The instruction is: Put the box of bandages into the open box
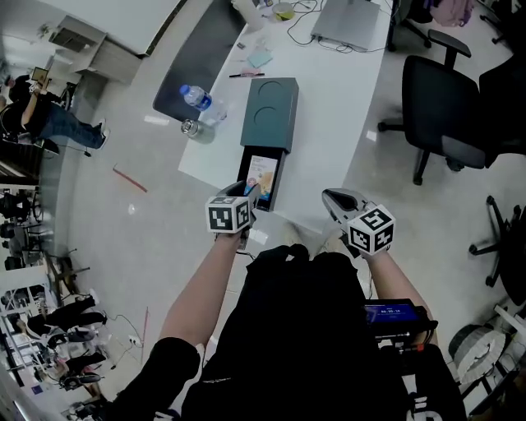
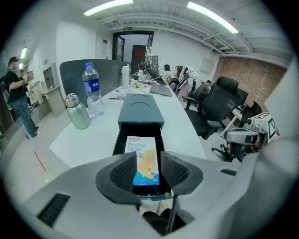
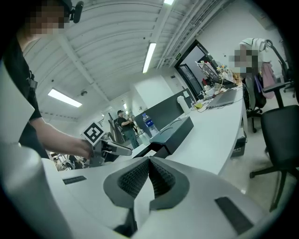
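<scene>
The bandage box [image 1: 262, 176], white and blue with an orange picture, lies flat in the pulled-out drawer of the dark teal open box [image 1: 275, 111] on the white table. My left gripper [image 1: 249, 191] hovers over the drawer's near end. In the left gripper view the bandage box [image 2: 142, 156] shows through the gap between the parted jaws of my left gripper [image 2: 148, 173], down in the drawer [image 2: 122, 140], and the pads do not press on it. My right gripper [image 1: 329, 197] hangs off the table's near edge. In its own view the right gripper [image 3: 148, 175] is shut on nothing.
A water bottle [image 1: 197, 99] and a metal flask [image 1: 193, 129] stand at the table's left corner, left of the teal box. A laptop [image 1: 349, 25] and small items sit at the far end. A black office chair [image 1: 448, 115] stands to the right.
</scene>
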### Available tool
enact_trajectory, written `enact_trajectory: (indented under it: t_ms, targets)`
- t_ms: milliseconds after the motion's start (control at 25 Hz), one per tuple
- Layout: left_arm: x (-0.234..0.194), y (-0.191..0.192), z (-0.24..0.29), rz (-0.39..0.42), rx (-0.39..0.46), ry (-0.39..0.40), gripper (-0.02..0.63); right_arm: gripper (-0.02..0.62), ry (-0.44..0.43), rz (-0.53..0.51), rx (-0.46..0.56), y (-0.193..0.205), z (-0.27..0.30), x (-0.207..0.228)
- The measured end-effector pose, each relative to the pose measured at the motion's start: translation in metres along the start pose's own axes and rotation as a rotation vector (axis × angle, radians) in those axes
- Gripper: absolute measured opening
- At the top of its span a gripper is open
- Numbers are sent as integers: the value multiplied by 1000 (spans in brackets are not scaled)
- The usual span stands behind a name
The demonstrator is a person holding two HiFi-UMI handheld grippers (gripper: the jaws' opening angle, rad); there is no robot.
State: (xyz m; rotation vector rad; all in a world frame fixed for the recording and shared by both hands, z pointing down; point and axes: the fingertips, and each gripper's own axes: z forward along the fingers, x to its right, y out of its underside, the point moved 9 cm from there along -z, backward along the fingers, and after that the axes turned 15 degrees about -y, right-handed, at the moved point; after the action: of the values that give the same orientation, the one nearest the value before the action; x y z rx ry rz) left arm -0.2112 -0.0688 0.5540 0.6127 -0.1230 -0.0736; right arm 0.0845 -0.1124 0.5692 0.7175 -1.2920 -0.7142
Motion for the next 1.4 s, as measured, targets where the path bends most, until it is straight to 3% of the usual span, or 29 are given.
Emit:
enact_trajectory:
  t_ms: [280, 520, 800, 1040, 1400]
  targets:
    - [-8, 17, -28, -75, 130, 36, 61, 26, 12, -54, -14, -3, 6, -16]
    - [-24, 41, -49, -119, 211, 95, 23, 26, 38, -106, -5, -7, 20, -38]
    - [-62, 70, -77, -167, 284, 166, 9, 26, 11, -196, -8, -22, 50, -77]
    - [-87, 102, -93, -202, 359, 211, 9, 26, 11, -265, -8, -11, 63, -111]
    - [-104, 134, -112, -154, 422, 268, 9, 26, 89, -234, 55, 21, 60, -143]
